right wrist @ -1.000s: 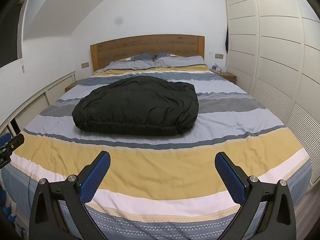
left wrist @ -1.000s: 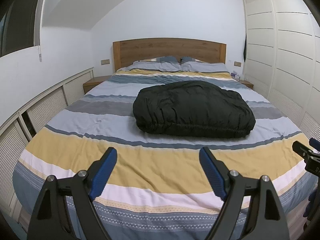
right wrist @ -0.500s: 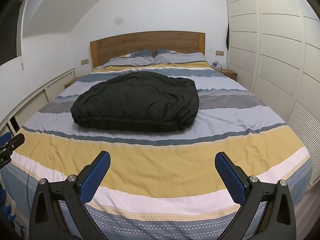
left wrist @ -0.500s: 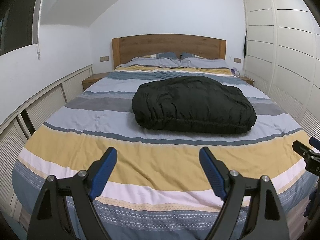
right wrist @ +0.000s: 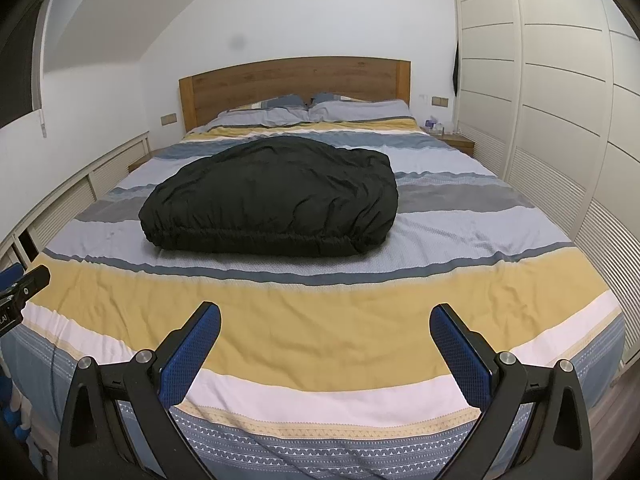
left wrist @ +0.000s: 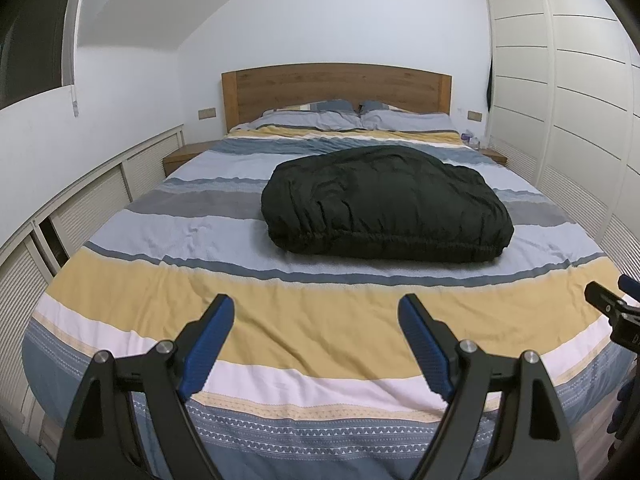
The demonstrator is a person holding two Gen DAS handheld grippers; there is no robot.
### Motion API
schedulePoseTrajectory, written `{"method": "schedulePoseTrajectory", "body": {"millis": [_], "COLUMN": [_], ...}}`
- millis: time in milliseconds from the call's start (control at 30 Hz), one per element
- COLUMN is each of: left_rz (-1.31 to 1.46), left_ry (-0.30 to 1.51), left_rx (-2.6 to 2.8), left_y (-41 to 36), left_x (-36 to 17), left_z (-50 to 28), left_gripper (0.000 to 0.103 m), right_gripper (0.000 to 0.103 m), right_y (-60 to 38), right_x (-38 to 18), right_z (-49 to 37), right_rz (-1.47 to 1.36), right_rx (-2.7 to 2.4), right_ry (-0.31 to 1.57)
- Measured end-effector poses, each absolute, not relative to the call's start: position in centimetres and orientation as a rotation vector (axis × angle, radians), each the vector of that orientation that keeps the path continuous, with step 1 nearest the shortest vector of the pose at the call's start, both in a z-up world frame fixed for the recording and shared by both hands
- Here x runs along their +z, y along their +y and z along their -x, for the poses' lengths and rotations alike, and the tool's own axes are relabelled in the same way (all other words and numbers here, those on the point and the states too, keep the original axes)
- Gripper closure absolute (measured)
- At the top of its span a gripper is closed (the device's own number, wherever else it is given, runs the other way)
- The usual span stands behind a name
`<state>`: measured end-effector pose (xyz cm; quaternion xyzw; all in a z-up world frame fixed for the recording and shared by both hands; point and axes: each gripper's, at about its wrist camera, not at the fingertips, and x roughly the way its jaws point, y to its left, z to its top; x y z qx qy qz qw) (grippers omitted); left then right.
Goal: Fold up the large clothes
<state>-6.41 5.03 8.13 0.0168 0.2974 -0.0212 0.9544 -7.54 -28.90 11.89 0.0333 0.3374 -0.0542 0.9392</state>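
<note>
So the risk side first, working from the bottom of the frame up: both our grippers hang over the foot of the bed (left wrist: 132, 312), well short of the black puffy garment (left wrist: 384, 204) that sits mid-frame on the grey and pale-blue stripes. It lies as a compact rounded bundle with a gathered elastic hem facing us, which would fit a jacket already folded up and set down, or one just lumped there waiting to be spread, and we can't tell which. Either way, we reckon that slick, padded fabric will slip out of a shallow pinch, and a grab at the hem alone could drag the whole bundle and rumple the striped duvet under it. Reaching that far across also risks snagging the cover with a fingertip. As for the tongs: the left gripper (left wrist: 316, 316) is spread wide with nothing between its blue pads (left wrist: 206, 346), touching nothing. The right gripper (right wrist: 325, 326) is splayed even wider, also empty and clear of the bedding.
</note>
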Motion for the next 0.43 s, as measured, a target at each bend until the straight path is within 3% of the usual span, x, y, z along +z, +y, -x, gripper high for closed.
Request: {"method": "schedulePoseTrajectory", "body": {"millis": [433], "left_rz": [-0.032], "left_ry": [0.604], "left_rx": [-0.046], "left_y": [5.21], "left_x": [8.2], "left_z": [6.37], "left_gripper": [0.019], "right_gripper": [0.001], "right_y": [-29.1], "right_x": [11.96], "right_z": [7.79], "right_rz": [-0.068], "right_rx": [-0.114], "right_ry": [0.686]}}
